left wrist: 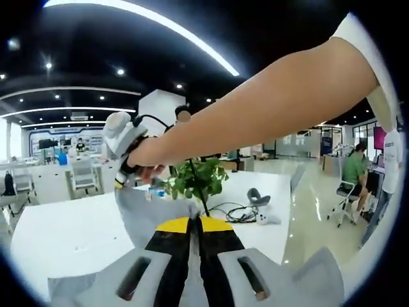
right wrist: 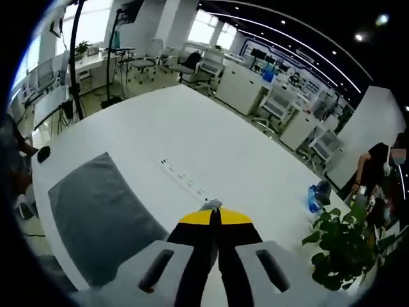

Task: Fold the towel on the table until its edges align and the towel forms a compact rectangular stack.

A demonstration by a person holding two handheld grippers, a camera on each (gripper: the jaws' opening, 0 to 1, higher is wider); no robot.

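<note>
We are mid-fold: both grippers pinch the towel (right wrist: 96,217) and lift its corners off the bench (right wrist: 211,147). To do this well, we should carry both corners across at the same height and pace, keep the raised edge taut between us, and lay it down square on the far edge so the sides line up.

In the left gripper view, our left gripper (left wrist: 194,222) has its fingers clenched on the towel, grey cloth rising from the tips toward the right gripper (left wrist: 124,144), which hangs above the bench in a hand and grips the cloth's upper corner.

In the right gripper view, the right gripper's fingers are pressed together with a small tuft of grey cloth at the tips, while the rest of the towel lies flat on the bench, lower left. A plant (right wrist: 342,246) stands well apart, to the right.
</note>
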